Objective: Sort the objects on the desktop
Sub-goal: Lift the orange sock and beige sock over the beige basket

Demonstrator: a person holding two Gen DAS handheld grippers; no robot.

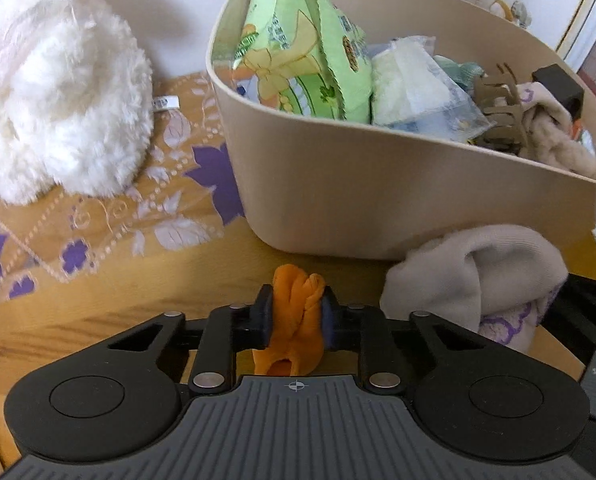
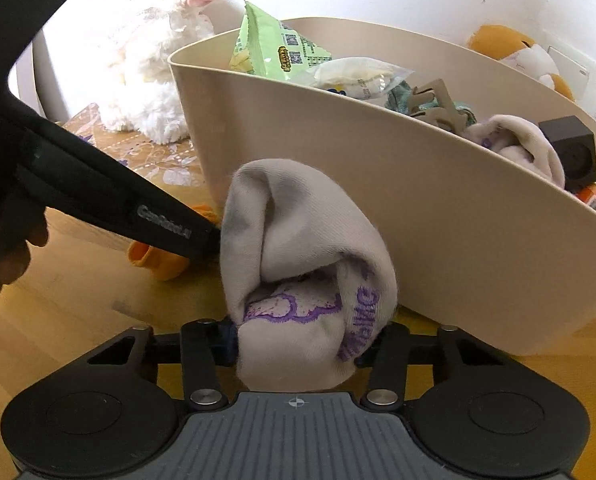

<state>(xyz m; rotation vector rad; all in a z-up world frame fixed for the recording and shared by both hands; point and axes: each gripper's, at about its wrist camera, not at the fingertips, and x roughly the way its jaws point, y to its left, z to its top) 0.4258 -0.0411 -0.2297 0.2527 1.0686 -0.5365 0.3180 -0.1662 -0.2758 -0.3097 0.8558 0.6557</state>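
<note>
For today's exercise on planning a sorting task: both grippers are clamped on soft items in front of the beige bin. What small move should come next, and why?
Probably lift both straight up. The left gripper is shut on the orange cloth and the right gripper on the rolled grey sock. Both items sit low on the wooden table, below the beige bin rim, so they must clear it first.

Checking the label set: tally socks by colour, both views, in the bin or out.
Beige with purple print: 2, one clamped in the right gripper, one in the beige bin.
Orange: 1, clamped in the left gripper.
Total: 3
</note>
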